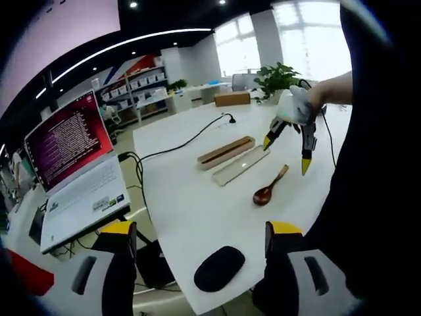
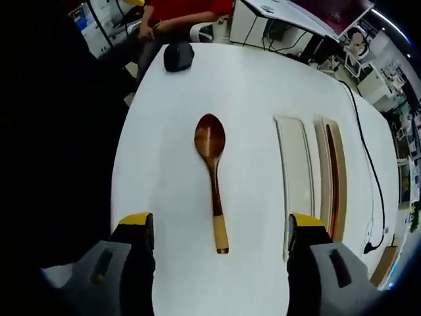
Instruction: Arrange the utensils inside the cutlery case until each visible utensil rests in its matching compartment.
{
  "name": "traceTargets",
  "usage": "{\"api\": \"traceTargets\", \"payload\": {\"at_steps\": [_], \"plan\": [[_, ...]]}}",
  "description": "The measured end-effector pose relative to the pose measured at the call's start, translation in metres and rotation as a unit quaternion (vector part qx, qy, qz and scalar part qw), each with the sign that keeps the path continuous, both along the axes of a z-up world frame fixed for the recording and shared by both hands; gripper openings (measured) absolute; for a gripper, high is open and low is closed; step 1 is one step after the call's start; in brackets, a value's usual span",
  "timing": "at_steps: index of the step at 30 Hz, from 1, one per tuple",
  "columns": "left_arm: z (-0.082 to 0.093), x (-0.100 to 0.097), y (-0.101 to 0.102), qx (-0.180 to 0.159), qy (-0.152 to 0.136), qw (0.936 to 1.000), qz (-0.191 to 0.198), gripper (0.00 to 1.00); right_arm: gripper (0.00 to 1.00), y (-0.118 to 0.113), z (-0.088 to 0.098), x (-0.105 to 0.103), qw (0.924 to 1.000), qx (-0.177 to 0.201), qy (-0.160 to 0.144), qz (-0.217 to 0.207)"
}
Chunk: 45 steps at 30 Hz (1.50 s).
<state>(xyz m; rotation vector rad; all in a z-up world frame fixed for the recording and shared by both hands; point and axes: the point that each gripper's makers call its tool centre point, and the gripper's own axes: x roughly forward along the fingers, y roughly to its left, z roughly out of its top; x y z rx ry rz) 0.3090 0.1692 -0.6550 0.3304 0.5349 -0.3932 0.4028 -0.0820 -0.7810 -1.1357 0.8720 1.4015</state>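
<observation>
My wooden cutlery case (image 2: 334,178) holds a dark utensil by the table (image 2: 164,184) edge, its lid (image 2: 295,174) and wooden spoon (image 2: 212,171) beside it, both my hand-held grippers (image 2: 220,230) (image 1: 200,234) gaping apart.

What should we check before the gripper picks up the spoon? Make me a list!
1. Spoon free on the table, nothing on it: ok.
2. Right gripper open, jaws either side of the handle end: ok.
3. Case base open, lid lying beside it: ok.
4. Room left in the base, which already holds a dark stick-like piece: cannot tell.
5. Left gripper open, back near the mouse: ok.
6. Cable away from the spoon: ok.
</observation>
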Motion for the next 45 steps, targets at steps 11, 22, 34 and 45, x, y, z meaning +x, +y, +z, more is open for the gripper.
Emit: {"api": "traceTargets", "payload": {"at_steps": [11, 22, 34, 45], "plan": [[0.001, -0.001, 0.004, 0.003, 0.001, 1.0000, 0.000, 0.80, 0.74, 0.002, -0.018, -0.006, 0.9993, -0.026, 0.010, 0.024], [-0.018, 0.003, 0.000, -0.014, 0.004, 0.9999, -0.007, 0.77, 0.56, 0.017, -0.032, 0.000, 0.9993, -0.018, 0.030, 0.014], [-0.008, 0.010, -0.002, -0.014, 0.001, 0.9999, 0.000, 0.77, 0.44, 0.022, -0.044, 0.002, 0.9980, -0.041, 0.033, 0.035], [-0.009, 0.013, -0.008, -0.017, 0.002, 0.9998, -0.003, 0.76, 0.43, 0.024, -0.046, 0.002, 0.9953, -0.089, 0.026, 0.029]]}}
